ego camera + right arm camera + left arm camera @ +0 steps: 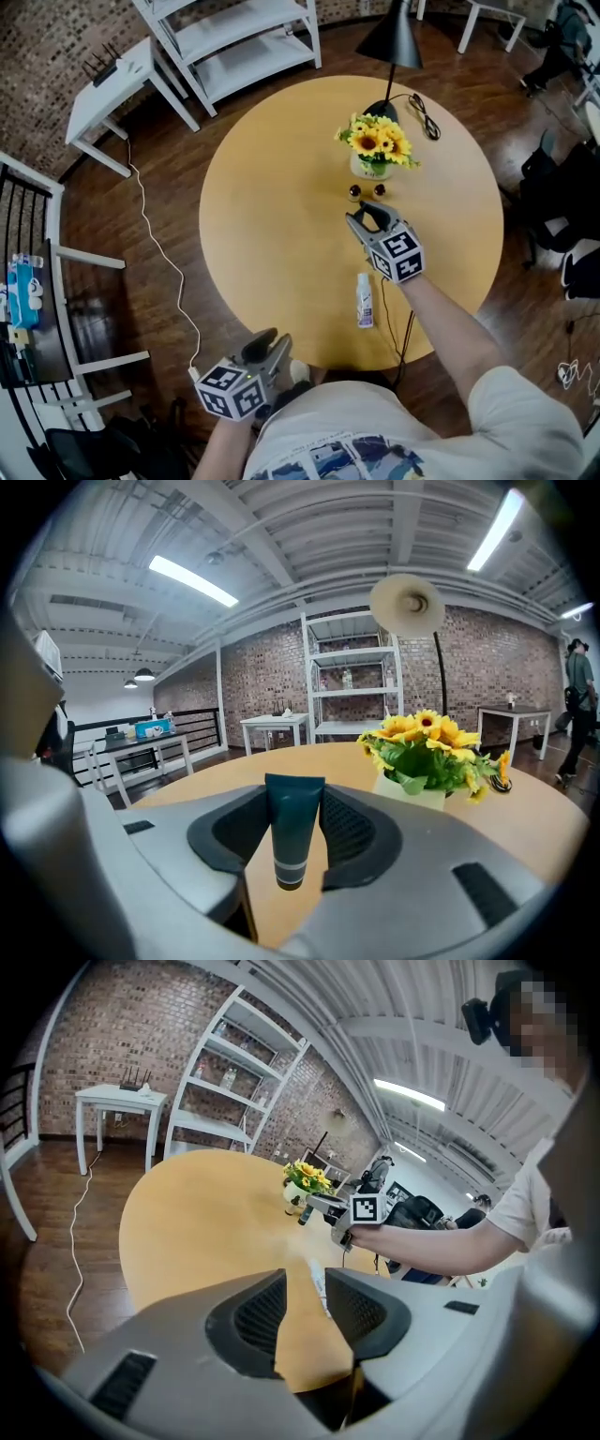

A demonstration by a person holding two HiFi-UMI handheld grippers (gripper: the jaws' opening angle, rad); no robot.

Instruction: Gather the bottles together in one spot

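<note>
My right gripper hangs over the round yellow table, just in front of the sunflower pot. It is shut on a dark teal tube, which sits cap down between the pads. Two small dark bottles stand right beside the pot, just beyond the gripper's tips. A white bottle lies on its side near the table's front edge. My left gripper is low at the front left, off the table's rim. Its jaws stand a little apart with nothing between them.
A black lamp stands behind the flowers, its cord trailing on the table. A white shelf unit and a small white table stand beyond on the wooden floor. Dark chairs are at the right.
</note>
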